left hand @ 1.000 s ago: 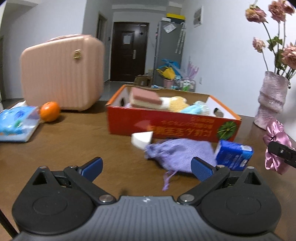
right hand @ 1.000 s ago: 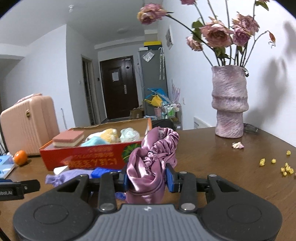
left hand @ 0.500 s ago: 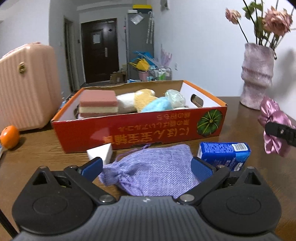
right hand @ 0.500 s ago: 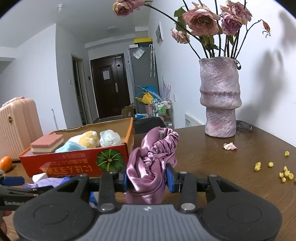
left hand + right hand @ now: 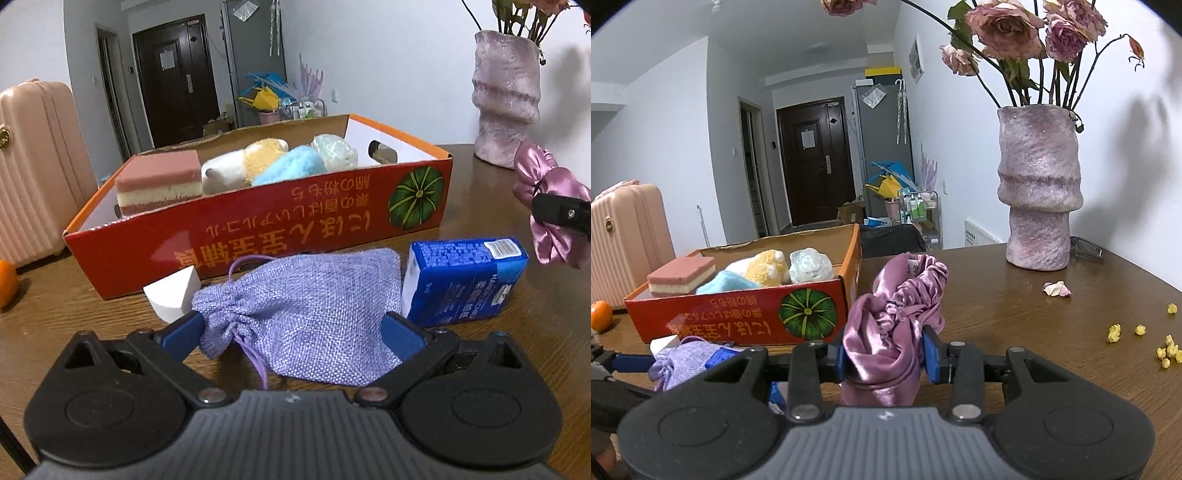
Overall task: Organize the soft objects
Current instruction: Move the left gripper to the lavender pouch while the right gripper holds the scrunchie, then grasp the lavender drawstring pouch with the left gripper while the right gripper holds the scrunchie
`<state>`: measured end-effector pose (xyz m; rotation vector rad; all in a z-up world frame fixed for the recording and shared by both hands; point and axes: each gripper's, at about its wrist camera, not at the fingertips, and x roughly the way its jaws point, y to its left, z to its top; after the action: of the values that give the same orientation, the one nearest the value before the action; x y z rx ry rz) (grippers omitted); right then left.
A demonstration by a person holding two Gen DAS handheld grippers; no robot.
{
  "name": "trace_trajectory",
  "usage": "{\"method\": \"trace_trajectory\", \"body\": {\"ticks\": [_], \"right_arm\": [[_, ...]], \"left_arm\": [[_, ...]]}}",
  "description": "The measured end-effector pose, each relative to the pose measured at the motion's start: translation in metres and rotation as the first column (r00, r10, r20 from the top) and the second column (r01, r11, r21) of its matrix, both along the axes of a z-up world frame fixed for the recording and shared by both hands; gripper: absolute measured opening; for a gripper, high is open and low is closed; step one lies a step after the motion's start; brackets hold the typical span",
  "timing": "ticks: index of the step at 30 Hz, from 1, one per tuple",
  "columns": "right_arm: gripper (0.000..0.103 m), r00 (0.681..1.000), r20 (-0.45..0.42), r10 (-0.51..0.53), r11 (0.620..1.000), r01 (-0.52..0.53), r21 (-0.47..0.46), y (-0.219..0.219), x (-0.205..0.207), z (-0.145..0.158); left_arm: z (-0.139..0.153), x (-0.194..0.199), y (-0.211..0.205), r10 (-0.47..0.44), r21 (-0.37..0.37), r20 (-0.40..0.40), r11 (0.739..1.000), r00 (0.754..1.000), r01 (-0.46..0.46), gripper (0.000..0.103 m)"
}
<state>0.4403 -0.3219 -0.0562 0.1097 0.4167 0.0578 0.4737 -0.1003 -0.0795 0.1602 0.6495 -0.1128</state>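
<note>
A brown table (image 5: 55, 321) is occupied by a red box (image 5: 258, 236) already filled with soft items. Just before it, a lilac pouch (image 5: 314, 314) is straddled by the spread left gripper (image 5: 291, 328), pads not pressing. A pink scrunchie (image 5: 886, 332) is pinched in the right gripper (image 5: 886, 356), above the tabletop.

White walls, dark door (image 5: 810, 161), grey fridge (image 5: 881, 147), brown wooden table (image 5: 1052, 332).

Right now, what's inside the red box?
In the red box: a pink layered sponge, a white-and-yellow plush, a blue fluffy thing, a pale bundle. Its floor is hidden.
</note>
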Motion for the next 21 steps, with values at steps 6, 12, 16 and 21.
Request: {"method": "trace_trajectory", "body": {"ticks": [6, 12, 16, 21], "right_arm": [[0.038, 1.0, 0.02, -0.002, 0.999, 0.002, -0.036, 0.006, -0.002, 0.001], [0.038, 0.999, 0.048, 0.008, 0.997, -0.005, -0.076, 0.015, -0.008, 0.002], [0.038, 0.999, 0.051, -0.003, 0.998, 0.007, -0.069, 0.022, -0.01, 0.004], [0.038, 0.998, 0.07, -0.01, 0.999, 0.013, -0.04, 0.034, -0.02, 0.009]], "left_arm": [[-0.001, 0.001, 0.0, -0.004, 0.009, -0.007, 1.0, 1.0, 0.004, 0.092], [-0.001, -0.008, -0.007, -0.051, 0.023, 0.015, 0.998, 0.999, 0.051, 0.052], [0.003, -0.018, -0.007, -0.051, 0.013, 0.031, 0.999, 0.998, 0.051, 0.02], [0.008, -0.032, -0.008, -0.038, -0.005, 0.055, 0.999, 0.998, 0.038, 0.007]]}}
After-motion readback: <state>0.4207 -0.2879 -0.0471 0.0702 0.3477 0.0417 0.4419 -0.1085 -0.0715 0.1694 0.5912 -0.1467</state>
